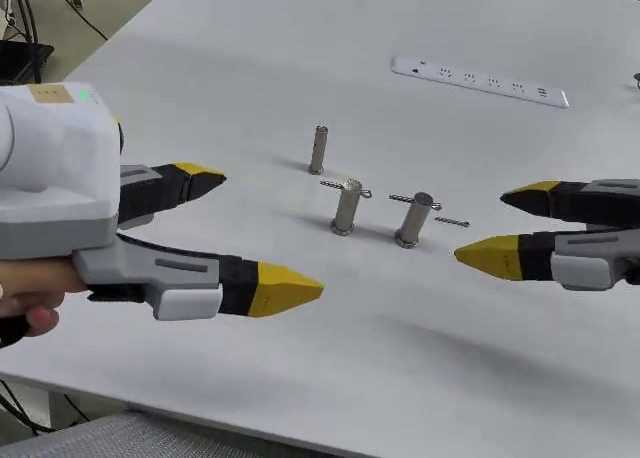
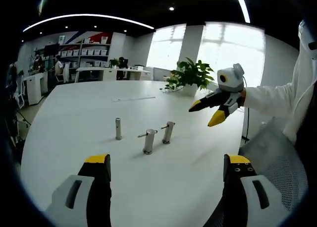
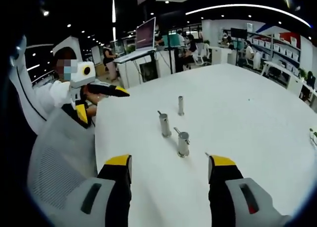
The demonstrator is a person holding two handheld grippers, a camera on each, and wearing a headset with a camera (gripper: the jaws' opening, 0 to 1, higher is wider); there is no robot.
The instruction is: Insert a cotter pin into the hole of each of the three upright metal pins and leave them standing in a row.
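Metal pins [image 1: 347, 206] upright in row on counter [image 1: 300, 398], two with cotter pins [image 1: 333, 184] through, third's hole too small to read. Loose cotter pin [image 1: 452, 221] plain from head view. Left claw [image 1: 270, 233], right claw [image 1: 480, 226] spread, empty.

Middle pin [image 1: 347, 206]: upright on the worktop [image 1: 300, 398], cotter pin [image 1: 335, 185] through its head.
Bare pin [image 1: 318, 150]: upright, behind the middle pin, slightly left.
Third pin [image 1: 414, 219]: just right of the middle pin, second cotter pin [image 1: 403, 199] through it.
Loose cotter pin [image 1: 452, 221]: lying flat, farther right.
Left gripper [image 1: 262, 234]: left of the middle pin, jaws apart, empty.
Right gripper [image 1: 488, 225]: well right of it, jaws apart, empty.
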